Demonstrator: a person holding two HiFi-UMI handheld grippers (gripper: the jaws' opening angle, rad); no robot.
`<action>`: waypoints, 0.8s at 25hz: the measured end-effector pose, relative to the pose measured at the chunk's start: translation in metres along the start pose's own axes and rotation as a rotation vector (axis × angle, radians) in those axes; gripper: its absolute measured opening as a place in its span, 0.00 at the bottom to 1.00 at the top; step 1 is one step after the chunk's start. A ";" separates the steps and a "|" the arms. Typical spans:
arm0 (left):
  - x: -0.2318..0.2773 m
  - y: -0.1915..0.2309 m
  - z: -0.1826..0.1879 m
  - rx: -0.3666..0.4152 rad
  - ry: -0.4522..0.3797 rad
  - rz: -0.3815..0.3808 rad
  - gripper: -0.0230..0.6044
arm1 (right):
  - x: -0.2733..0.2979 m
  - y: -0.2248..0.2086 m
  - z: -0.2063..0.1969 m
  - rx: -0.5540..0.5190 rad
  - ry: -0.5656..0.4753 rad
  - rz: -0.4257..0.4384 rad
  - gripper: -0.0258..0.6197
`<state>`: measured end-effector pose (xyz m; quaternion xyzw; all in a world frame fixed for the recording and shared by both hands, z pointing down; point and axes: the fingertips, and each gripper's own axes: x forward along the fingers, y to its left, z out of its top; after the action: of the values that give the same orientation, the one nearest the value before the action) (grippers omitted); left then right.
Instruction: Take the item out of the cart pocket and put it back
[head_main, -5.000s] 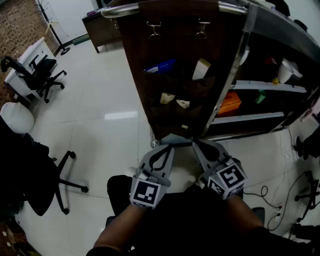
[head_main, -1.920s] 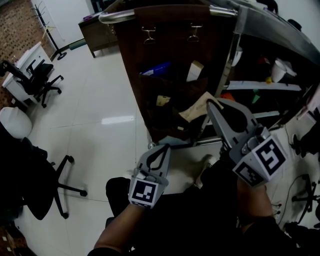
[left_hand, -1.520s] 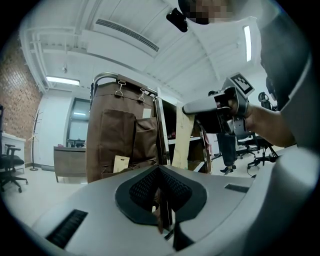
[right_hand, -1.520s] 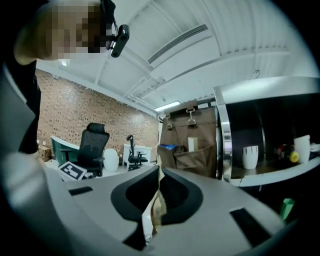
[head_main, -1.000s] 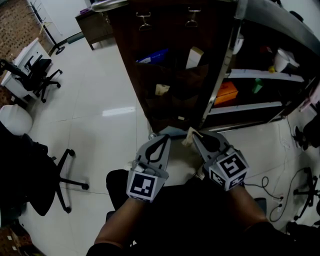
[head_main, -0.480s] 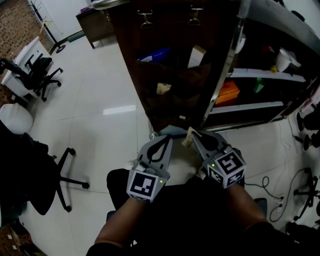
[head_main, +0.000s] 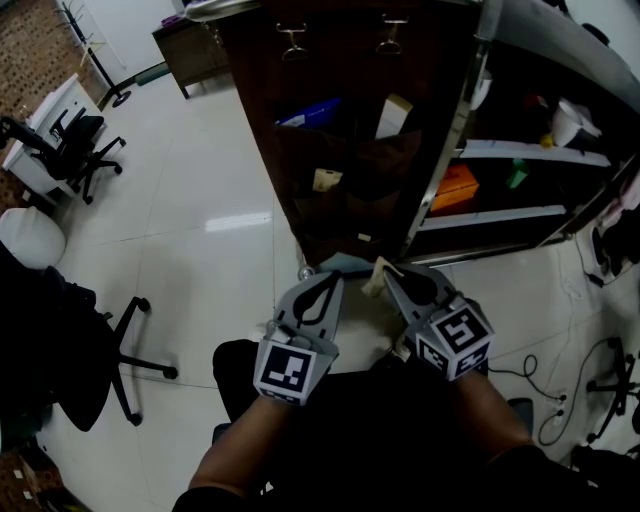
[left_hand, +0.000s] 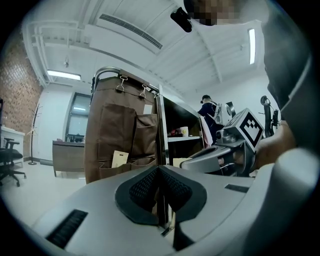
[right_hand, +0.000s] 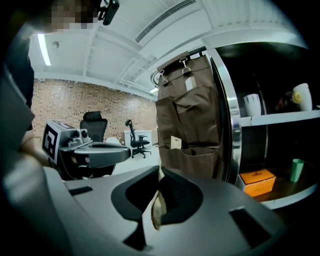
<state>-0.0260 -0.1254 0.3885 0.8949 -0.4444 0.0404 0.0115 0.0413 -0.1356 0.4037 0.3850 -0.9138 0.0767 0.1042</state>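
The cart's brown fabric organizer (head_main: 350, 150) hangs by two clips straight ahead of me. Its pockets hold a blue item (head_main: 310, 112), a pale box (head_main: 395, 113) and a small beige tag (head_main: 325, 180). My right gripper (head_main: 386, 272) is low in front of the cart, shut on a flat beige packet (head_main: 374, 279). That packet's edge (right_hand: 157, 210) shows clamped between the jaws in the right gripper view. My left gripper (head_main: 322, 283) is close beside the right one on its left, shut with nothing in it (left_hand: 159, 172).
The cart's metal shelves to the right carry an orange box (head_main: 455, 185) and a green cup (head_main: 515, 172). Office chairs (head_main: 75, 140) stand far left, and a black chair (head_main: 60, 340) is near my left side. Cables (head_main: 580, 370) lie on the floor at right.
The right gripper reached up to a lower pocket, then came back down beside the left gripper with the beige packet. Over the last second nothing visibly moved.
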 end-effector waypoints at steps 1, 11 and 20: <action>0.000 -0.001 0.000 0.002 0.001 0.000 0.04 | 0.000 0.000 0.000 -0.003 0.001 0.000 0.07; -0.001 -0.001 0.002 0.015 -0.009 0.001 0.04 | -0.001 0.000 0.002 -0.011 -0.001 0.001 0.07; -0.001 0.000 0.002 0.016 -0.015 0.010 0.04 | -0.001 0.000 0.001 -0.014 0.002 0.004 0.07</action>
<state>-0.0267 -0.1250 0.3861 0.8929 -0.4487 0.0373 0.0007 0.0421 -0.1352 0.4024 0.3824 -0.9149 0.0707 0.1078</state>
